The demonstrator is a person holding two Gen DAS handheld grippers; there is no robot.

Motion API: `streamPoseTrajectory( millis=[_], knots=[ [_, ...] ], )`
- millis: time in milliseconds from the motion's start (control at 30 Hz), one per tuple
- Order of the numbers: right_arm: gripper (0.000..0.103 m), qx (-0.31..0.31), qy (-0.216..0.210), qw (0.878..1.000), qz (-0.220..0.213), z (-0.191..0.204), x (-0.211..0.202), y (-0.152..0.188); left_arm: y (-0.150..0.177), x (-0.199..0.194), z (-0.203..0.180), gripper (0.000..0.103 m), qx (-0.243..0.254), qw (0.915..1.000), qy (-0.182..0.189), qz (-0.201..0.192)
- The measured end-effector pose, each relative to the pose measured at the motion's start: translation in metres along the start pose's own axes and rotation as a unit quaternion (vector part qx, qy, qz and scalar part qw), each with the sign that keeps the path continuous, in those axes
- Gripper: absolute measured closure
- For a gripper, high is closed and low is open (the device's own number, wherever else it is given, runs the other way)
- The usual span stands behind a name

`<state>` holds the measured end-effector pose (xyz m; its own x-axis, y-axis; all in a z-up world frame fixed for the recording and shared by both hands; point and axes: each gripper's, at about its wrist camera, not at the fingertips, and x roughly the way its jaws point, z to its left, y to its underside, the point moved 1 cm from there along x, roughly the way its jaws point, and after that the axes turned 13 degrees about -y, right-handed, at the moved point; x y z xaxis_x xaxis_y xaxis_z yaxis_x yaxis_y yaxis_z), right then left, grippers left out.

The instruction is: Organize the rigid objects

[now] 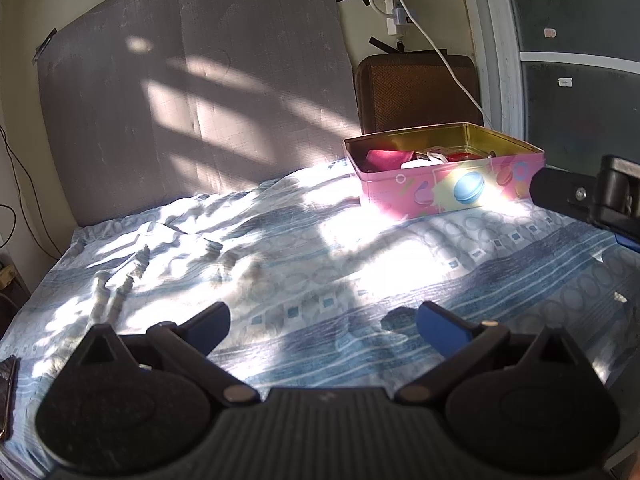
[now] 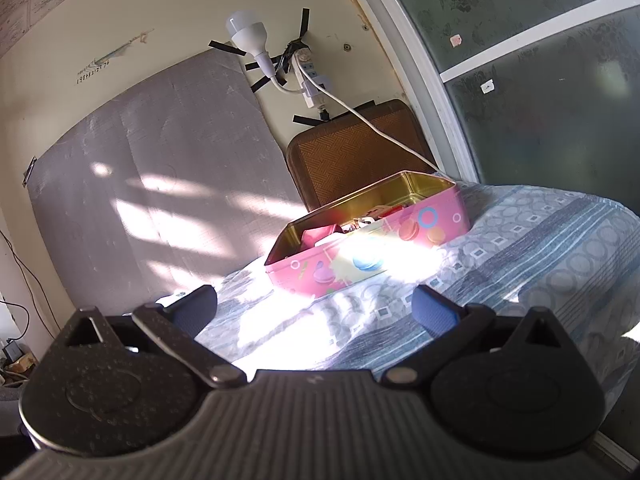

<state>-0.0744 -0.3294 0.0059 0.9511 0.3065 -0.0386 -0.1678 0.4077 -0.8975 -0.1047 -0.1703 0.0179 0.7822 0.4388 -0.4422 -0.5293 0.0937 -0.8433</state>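
Note:
A pink tin box point(image 1: 452, 190) with macaron pictures stands open on the bed at the back right. Inside it lie a red item point(image 1: 386, 159), a white item and other small pieces, partly hidden by the wall. The same tin point(image 2: 372, 252) shows in the right wrist view, ahead of the fingers. My left gripper point(image 1: 323, 322) is open over the bedsheet with nothing between its blue pads. My right gripper point(image 2: 316, 306) is open too and holds nothing. Part of the right gripper's body point(image 1: 588, 196) enters the left wrist view just right of the tin.
The bed carries a blue-and-white patterned sheet point(image 1: 280, 248), wrinkled at the left. A grey board point(image 1: 192, 112) leans on the wall behind, with a brown woven cushion point(image 1: 416, 92) beside it. A white cable point(image 1: 436, 48) hangs from a taped socket. A dark flat object point(image 1: 8, 396) lies at the left edge. A window point(image 2: 540, 92) is on the right.

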Motion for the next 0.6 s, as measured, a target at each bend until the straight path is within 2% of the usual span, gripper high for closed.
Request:
streamPoseTrajectory(
  millis=[600],
  knots=[
    [0.0,0.002,0.002,1.0,0.005,0.0006,0.0028,0.0015,0.0023,0.0047,-0.0014,0.0,-0.004,0.9998,0.005,0.018]
  ],
)
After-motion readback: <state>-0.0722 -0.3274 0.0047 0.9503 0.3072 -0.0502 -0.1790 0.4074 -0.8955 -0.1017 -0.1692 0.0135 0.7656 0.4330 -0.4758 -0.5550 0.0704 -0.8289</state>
